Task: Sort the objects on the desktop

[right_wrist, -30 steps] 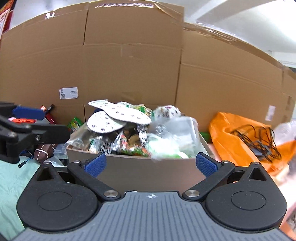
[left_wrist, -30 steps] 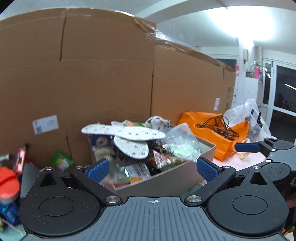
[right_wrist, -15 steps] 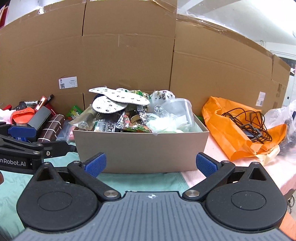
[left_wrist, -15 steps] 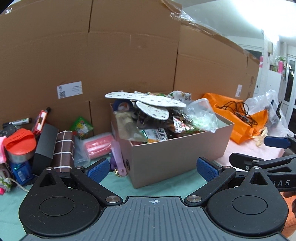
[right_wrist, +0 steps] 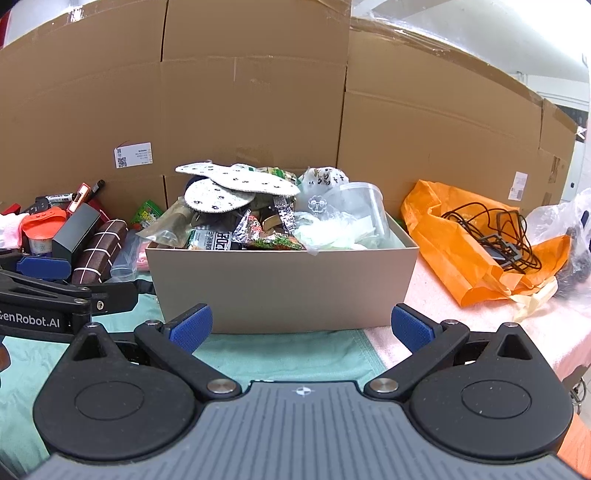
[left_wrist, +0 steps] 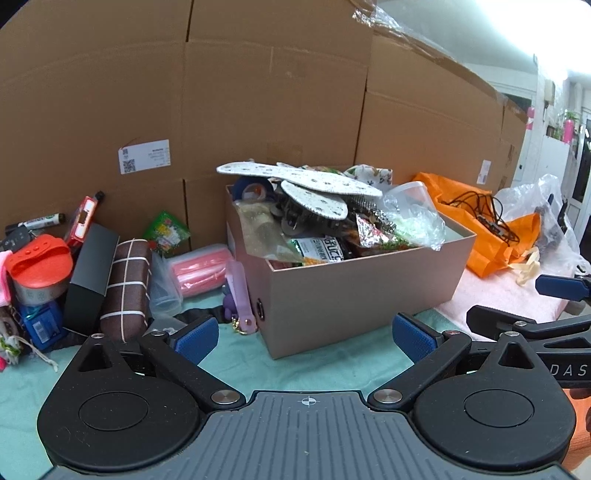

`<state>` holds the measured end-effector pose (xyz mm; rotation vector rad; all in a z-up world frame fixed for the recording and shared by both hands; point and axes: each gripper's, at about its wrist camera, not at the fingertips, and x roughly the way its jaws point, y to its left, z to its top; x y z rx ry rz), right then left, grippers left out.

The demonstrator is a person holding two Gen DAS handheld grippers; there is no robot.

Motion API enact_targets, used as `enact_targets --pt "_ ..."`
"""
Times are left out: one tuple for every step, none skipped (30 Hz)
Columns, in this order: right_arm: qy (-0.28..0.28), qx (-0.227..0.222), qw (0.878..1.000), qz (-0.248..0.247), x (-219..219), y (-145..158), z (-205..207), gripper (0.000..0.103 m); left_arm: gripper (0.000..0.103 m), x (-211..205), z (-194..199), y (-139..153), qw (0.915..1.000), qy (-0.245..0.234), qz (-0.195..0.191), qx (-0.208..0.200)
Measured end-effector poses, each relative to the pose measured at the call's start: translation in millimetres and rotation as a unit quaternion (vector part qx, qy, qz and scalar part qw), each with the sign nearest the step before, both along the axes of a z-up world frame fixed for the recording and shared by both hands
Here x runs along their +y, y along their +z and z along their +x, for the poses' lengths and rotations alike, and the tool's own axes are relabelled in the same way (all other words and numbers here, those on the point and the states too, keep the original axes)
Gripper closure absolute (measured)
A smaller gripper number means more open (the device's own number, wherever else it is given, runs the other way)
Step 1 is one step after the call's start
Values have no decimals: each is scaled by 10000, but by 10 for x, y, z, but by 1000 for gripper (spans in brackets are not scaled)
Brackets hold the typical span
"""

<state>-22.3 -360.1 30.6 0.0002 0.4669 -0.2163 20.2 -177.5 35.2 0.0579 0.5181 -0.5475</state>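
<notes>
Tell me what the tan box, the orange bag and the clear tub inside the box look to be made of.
Tan box: matte paperboard by the look, with flat, stiff walls and a thin cut rim.
Orange bag: thin plastic or nonwoven sheet, crumpled into soft folds with a slight sheen; which one is unclear.
Clear tub: transparent rigid plastic, since the contents show through its wall.

Tall cardboard panels (left_wrist: 258,110) form the backdrop (a white label (left_wrist: 144,156) stuck low on their left). Right of the panels stands a glass door (left_wrist: 583,177) under bright ceiling light (left_wrist: 535,22).
</notes>
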Motion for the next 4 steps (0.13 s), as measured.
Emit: enact_targets --pt "7 5 10000 13 -3 -3 2 0 0 -1 4 -3 10000 17 -1 24" --pt "6 8 10000 19 -1 -6 3 0 0 -4 10 -4 10000 28 -1 52" --pt "0 9 10000 21 -4 -9 5 0 0 -8 13 -6 10000 31 2 67" --pt "-8 3 10000 29 -9 -10 6 0 0 -14 11 -6 10000 28 25 68"
